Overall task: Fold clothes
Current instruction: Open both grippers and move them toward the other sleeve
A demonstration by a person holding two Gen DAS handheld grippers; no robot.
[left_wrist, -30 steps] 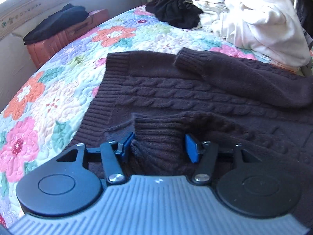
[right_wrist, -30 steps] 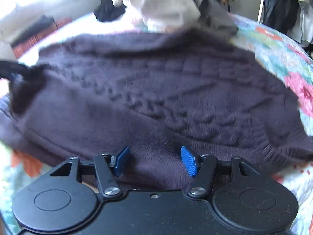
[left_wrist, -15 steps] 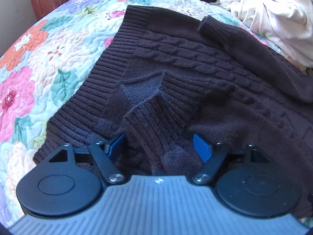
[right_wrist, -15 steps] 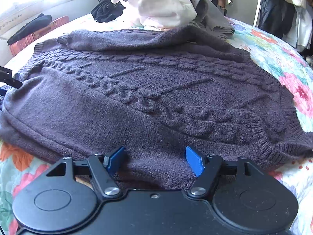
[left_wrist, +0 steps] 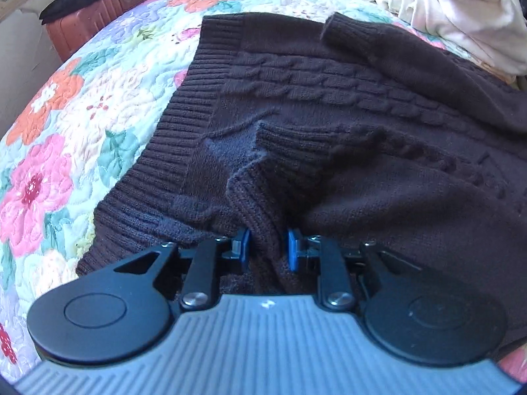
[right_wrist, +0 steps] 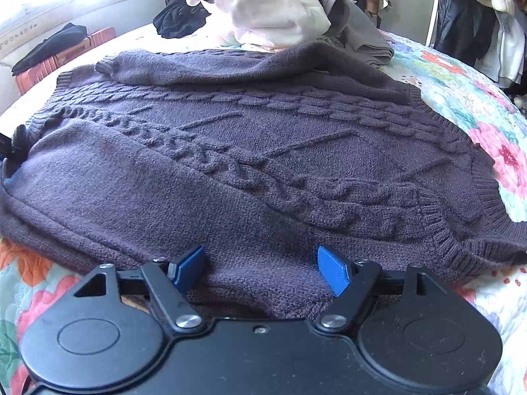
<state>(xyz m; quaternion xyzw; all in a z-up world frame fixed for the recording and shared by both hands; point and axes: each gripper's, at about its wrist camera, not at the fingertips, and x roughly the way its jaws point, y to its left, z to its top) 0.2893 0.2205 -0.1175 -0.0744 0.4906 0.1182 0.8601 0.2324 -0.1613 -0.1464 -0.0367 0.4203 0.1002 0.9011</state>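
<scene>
The dark cable-knit sweater [left_wrist: 346, 138] lies spread across the floral quilt [left_wrist: 66, 131] of a bed, and a ribbed fold of it, likely a cuff, is pinched between the blue fingers [left_wrist: 244, 245] of the left gripper [left_wrist: 266, 247], which are drawn close together on the bunched knit. That gripper sits low over the sweater's near edge, pointing along the garment toward its ribbed hem [left_wrist: 184, 112]; the caught fold rises in a ridge away from the fingers.

The right gripper [right_wrist: 260, 265] also sits low at the sweater's [right_wrist: 247, 151] near edge, level and facing across the cable pattern. Its blue fingers [right_wrist: 331, 270] are spread wide, with knit lying between them, not clamped.

One sleeve [right_wrist: 214, 62] lies folded across the far side of the body. Beyond it sits a heap of pale clothes [right_wrist: 263, 3] and a black garment [right_wrist: 178, 16]. At the bed's far left stands a reddish case [left_wrist: 92, 19] with a dark item on top.
</scene>
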